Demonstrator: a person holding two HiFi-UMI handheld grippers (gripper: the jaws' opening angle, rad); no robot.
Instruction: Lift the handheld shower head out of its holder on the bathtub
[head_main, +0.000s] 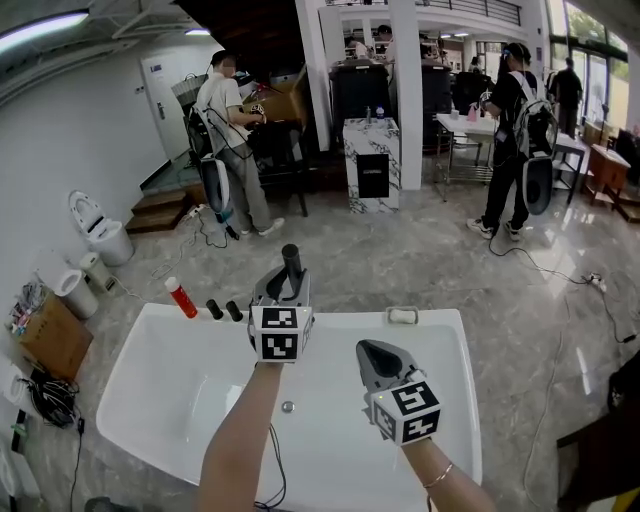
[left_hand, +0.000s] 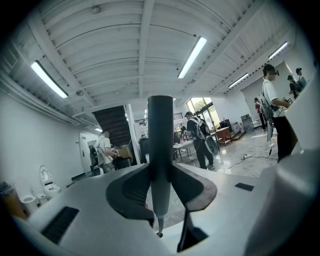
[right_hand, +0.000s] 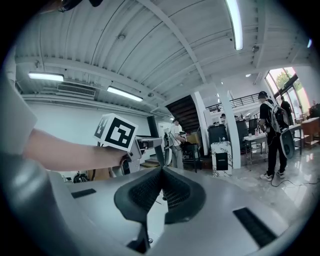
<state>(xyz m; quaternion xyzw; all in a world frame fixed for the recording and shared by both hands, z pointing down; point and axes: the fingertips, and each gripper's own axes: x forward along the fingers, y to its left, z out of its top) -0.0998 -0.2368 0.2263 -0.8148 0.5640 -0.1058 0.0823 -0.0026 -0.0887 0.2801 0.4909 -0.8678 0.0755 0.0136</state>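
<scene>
The white bathtub (head_main: 445, 335) lies below me. My left gripper (head_main: 285, 292) is shut on the handheld shower head (head_main: 291, 262), a dark grey rod that stands upright above the tub's far rim. In the left gripper view the rod (left_hand: 160, 145) sits clamped between the pads of the left gripper (left_hand: 160, 192). A thin dark hose (head_main: 272, 468) hangs down into the tub near my left forearm. My right gripper (head_main: 376, 356) hovers over the tub to the right, shut and empty; its pads meet in the right gripper view (right_hand: 161, 180), where the left gripper (right_hand: 145, 146) shows too.
A red bottle (head_main: 181, 298) and two black knobs (head_main: 224, 310) stand on the tub's far rim, with a chrome fitting (head_main: 403, 316) to the right. Toilets (head_main: 100, 232) and a cardboard box (head_main: 52, 338) stand at left. People and a marble pedestal (head_main: 372, 165) are beyond.
</scene>
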